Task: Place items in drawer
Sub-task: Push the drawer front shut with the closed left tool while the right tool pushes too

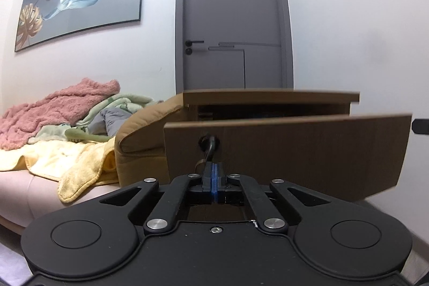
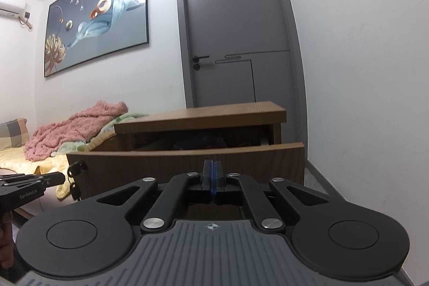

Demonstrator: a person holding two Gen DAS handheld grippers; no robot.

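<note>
A brown wooden nightstand [image 1: 270, 96] has its top drawer [image 1: 289, 149] pulled partly open. A key [image 1: 209, 143] sits in the drawer front's lock, with more keys [image 2: 73, 188] hanging below it. My left gripper [image 1: 213, 168] is shut just below the key; whether it pinches the key strap is unclear. It also shows from the side in the right wrist view [image 2: 63, 177] by the keys. My right gripper [image 2: 212, 168] is shut with nothing visible in it, in front of the drawer front [image 2: 187, 168]. Dark contents [image 2: 199, 142] lie inside the drawer, indistinct.
A bed [image 1: 53, 165] with pink, green and yellow blankets lies left of the nightstand, with a brown padded bed edge [image 1: 139, 130] against it. A grey door [image 1: 230, 18] stands behind. A white wall [image 2: 362, 98] is on the right.
</note>
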